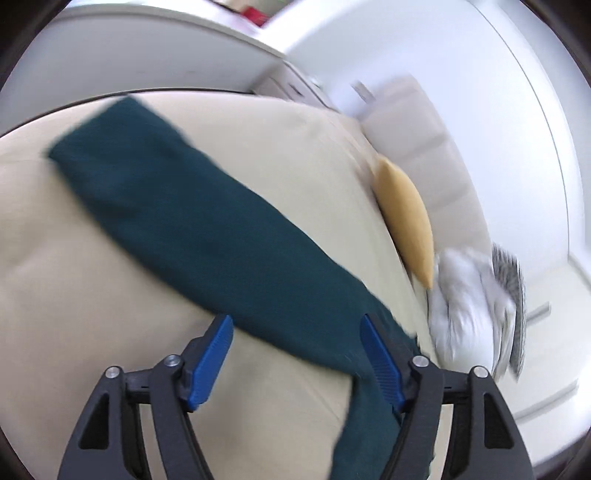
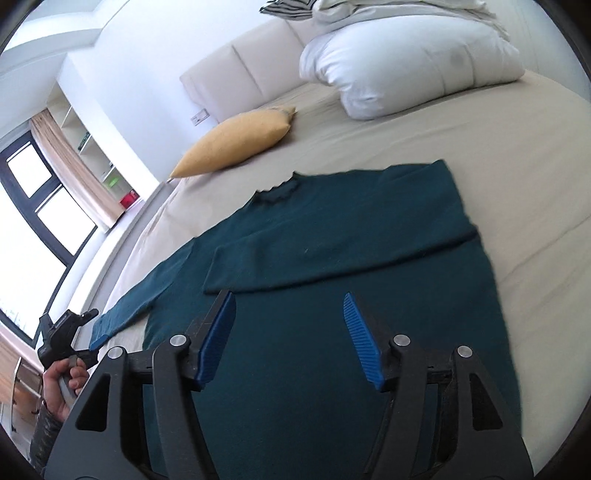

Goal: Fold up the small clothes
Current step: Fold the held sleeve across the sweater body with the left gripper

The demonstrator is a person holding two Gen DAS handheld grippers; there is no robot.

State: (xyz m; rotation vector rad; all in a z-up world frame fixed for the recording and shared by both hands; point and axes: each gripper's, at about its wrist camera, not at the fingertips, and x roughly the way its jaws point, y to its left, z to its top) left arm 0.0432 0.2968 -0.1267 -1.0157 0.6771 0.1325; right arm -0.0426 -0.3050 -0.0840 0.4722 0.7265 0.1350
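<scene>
A dark green long-sleeved sweater [image 2: 332, 266] lies flat on the beige bed sheet [image 2: 498, 155]. One sleeve is folded across its chest; the other sleeve [image 2: 147, 291] stretches out to the left. My right gripper [image 2: 289, 297] hovers open over the sweater's body with nothing between its pads. In the blurred left wrist view, the outstretched sleeve [image 1: 177, 214] runs diagonally under my left gripper [image 1: 295, 321], which is open, its pads not pressing the cloth. The right wrist view also shows the left gripper [image 2: 94, 328] at the sleeve's cuff, held by a person's hand [image 2: 62, 384].
A yellow cushion [image 2: 236, 140] lies beyond the sweater near the padded headboard [image 2: 240, 70]. White pillows [image 2: 406, 62] and a striped cloth [image 2: 284, 7] are piled at the bed's head. A window [image 2: 33, 221] and shelves [image 2: 96, 147] stand past the left bed edge.
</scene>
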